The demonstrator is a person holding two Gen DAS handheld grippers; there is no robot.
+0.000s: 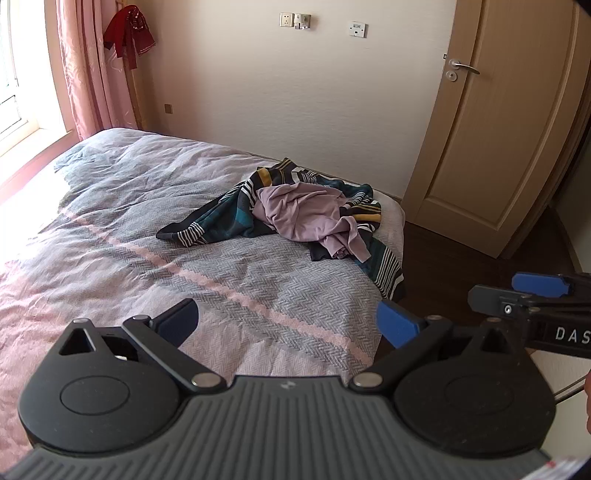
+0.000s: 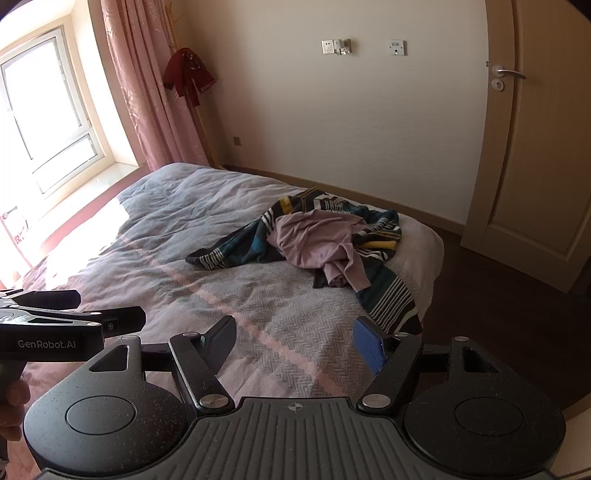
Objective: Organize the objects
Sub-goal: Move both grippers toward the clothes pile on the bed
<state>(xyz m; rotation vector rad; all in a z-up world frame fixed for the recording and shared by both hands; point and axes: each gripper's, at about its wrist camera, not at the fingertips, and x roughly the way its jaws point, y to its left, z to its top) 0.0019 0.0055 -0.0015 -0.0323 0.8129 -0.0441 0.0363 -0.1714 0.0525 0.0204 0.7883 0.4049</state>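
A crumpled lilac garment (image 1: 310,218) (image 2: 317,240) lies on top of a dark striped garment with teal and yellow bands (image 1: 221,218) (image 2: 236,247), heaped near the far right corner of the bed (image 1: 166,266) (image 2: 207,291). My left gripper (image 1: 288,325) is open and empty, held above the bed's near part, well short of the clothes. My right gripper (image 2: 295,343) is open and empty too, beside the left one. The right gripper also shows at the right edge of the left wrist view (image 1: 524,295), and the left gripper at the left edge of the right wrist view (image 2: 74,314).
The bed has a grey and pink herringbone cover. A closed wooden door (image 1: 498,129) (image 2: 543,147) stands to the right over dark floor (image 1: 461,266). Pink curtains (image 1: 88,74) and a window (image 2: 48,110) are at left. A red cloth (image 1: 127,33) hangs by the curtain.
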